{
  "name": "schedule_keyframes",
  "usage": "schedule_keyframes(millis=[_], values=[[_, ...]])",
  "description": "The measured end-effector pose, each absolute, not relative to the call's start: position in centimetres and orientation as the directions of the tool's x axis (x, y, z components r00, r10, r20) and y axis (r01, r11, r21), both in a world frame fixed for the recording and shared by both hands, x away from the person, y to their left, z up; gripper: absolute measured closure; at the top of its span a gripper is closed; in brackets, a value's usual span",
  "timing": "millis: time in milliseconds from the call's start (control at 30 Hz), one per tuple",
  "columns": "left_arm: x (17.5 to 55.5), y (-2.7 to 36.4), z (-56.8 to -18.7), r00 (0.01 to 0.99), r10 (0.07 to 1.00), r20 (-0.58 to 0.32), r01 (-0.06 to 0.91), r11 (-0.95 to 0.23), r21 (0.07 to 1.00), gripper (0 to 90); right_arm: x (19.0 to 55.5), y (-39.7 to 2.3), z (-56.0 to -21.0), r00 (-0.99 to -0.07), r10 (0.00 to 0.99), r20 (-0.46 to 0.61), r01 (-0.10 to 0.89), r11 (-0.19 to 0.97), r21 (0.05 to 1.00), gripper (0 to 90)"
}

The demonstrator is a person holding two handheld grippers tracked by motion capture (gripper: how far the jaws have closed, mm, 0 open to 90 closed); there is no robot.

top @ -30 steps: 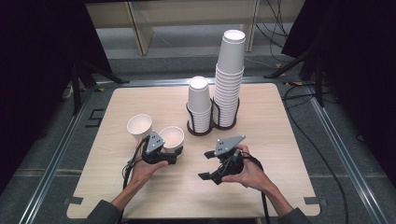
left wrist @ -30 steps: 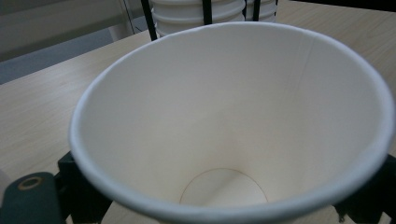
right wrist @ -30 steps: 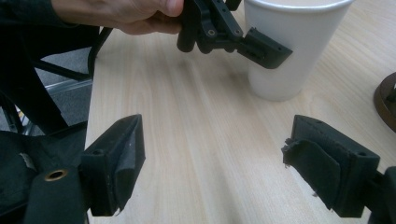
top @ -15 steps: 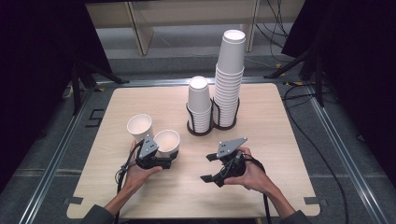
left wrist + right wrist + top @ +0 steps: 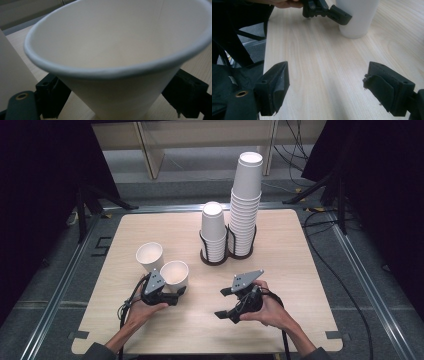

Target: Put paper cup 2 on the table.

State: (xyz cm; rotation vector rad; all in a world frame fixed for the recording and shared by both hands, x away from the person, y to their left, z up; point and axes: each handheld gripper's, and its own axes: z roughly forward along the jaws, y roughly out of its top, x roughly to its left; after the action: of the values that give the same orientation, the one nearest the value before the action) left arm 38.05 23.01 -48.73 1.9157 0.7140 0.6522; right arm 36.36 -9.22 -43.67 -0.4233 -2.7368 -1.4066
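On the near left part of the wooden counter [image 5: 300,255], the left hand-held gripper [image 5: 176,293] has a white paper cup [image 5: 174,274] between its two black jaws. In the left gripper view this held cup [image 5: 117,62] stands upright with its open mouth toward the camera, and one jaw sits at each side of its lower wall. The jaws have just been closing, and they now press on the cup. A second paper cup [image 5: 150,257] stands just beside it, to the left and a little farther away, and the two cups are very near to each other; I cannot tell if they touch. The person's left hand [image 5: 142,312] holds the gripper body from the near side. The right hand-held gripper [image 5: 223,303] is at the near middle of the counter, in the person's right hand [image 5: 270,310], and it points toward the left. Its jaws stand wide apart, with only bare wood between them in the right gripper view, where the right hand-held gripper [image 5: 325,87] looks at the held cup and at the left gripper farther off. At the far middle of the counter there is a black wire holder [image 5: 227,255] with two stacks of cups: a short stack [image 5: 213,232] on the left and a tall stack [image 5: 245,205] on the right.
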Motion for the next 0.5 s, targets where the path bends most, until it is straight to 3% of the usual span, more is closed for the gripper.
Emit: schedule_keyframes(millis=[500], values=[[34.7,24.5,-48.7,0.689,0.709,0.151,0.229,-0.410,0.883,14.4,36.3,-10.4,-43.6,-0.952,0.266,0.153,0.277,0.532,0.800,19.3]])
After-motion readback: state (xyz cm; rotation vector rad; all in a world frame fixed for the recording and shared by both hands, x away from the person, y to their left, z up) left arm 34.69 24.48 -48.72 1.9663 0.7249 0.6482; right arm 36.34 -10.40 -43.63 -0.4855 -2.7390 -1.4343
